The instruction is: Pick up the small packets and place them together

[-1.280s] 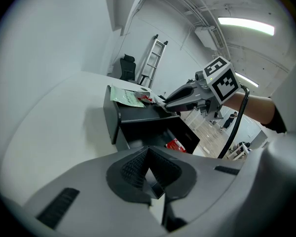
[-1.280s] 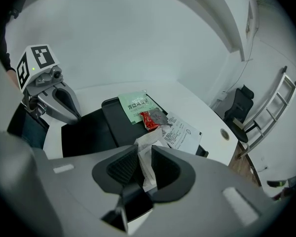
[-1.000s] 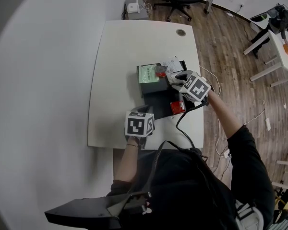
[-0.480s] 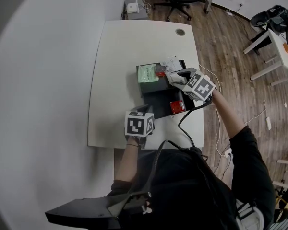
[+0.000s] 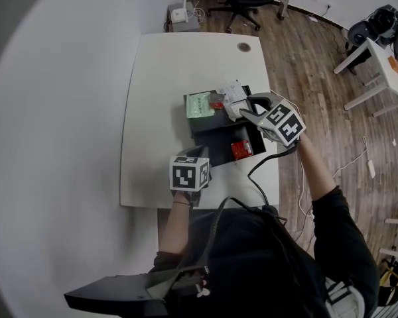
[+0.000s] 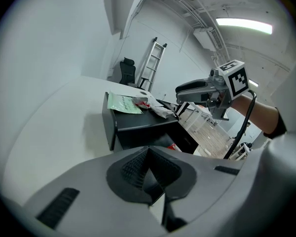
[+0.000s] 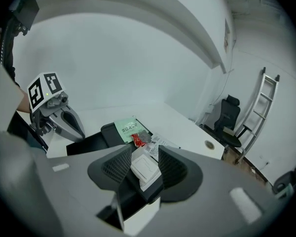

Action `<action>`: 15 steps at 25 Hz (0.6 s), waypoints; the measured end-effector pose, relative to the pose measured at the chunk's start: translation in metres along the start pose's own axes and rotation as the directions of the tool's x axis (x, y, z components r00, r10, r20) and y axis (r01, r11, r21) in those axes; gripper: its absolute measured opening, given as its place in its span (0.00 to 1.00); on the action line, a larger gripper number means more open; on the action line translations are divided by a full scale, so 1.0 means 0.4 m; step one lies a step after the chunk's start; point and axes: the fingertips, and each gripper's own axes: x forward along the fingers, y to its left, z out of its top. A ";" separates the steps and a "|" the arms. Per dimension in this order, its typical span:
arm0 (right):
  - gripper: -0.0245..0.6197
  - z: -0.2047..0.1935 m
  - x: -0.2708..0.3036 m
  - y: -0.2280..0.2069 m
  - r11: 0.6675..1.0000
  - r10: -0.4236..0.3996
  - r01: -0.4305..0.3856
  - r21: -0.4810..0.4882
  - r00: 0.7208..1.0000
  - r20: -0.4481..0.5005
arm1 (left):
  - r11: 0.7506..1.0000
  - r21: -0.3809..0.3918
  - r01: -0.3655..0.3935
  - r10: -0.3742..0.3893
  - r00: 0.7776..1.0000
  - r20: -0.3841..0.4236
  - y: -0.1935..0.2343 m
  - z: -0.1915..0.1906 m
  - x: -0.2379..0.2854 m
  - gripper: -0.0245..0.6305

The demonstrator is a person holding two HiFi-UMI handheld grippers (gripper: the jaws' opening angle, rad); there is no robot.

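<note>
Shows right gripper point(image 5: 251, 106) above box point(image 5: 212, 134), jaws just opened part-wide, white packet point(image 7: 144, 168) loose between them, beside green packet point(image 5: 200, 105) and red packet point(image 5: 217, 103) on box top. Apparently leaves one more: second red packet point(image 5: 241, 150) in box tray. Shows left gripper point(image 6: 148, 154) closed, empty.

The right tool point(image 5: 248, 108) partly covers a white packet point(image 5: 231, 91); print on the green packet point(image 5: 199, 105) is illegible.

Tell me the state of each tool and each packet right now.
Left tool: shut, nothing in it.
Right tool: open, jaws just been opening; the white packet shows between them, not pinched.
Green packet: flat on the black box.
Red packet: lying next to it.
</note>
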 end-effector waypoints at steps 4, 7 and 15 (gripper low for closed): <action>0.29 0.044 -0.058 -0.003 0.997 -0.042 0.033 0.069 0.990 0.133 | 1.000 -0.002 -0.009 0.009 0.999 0.040 -0.015 0.043 -0.022 0.04; 0.28 0.060 -0.109 0.000 0.989 -0.075 0.045 0.139 0.974 0.216 | 1.000 0.003 -0.018 0.018 0.997 0.080 -0.034 0.082 -0.042 0.04; 0.05 0.116 -0.217 -0.017 0.945 -0.175 0.036 0.325 0.896 0.409 | 0.999 0.020 -0.044 0.039 0.979 0.199 -0.087 0.195 -0.088 0.04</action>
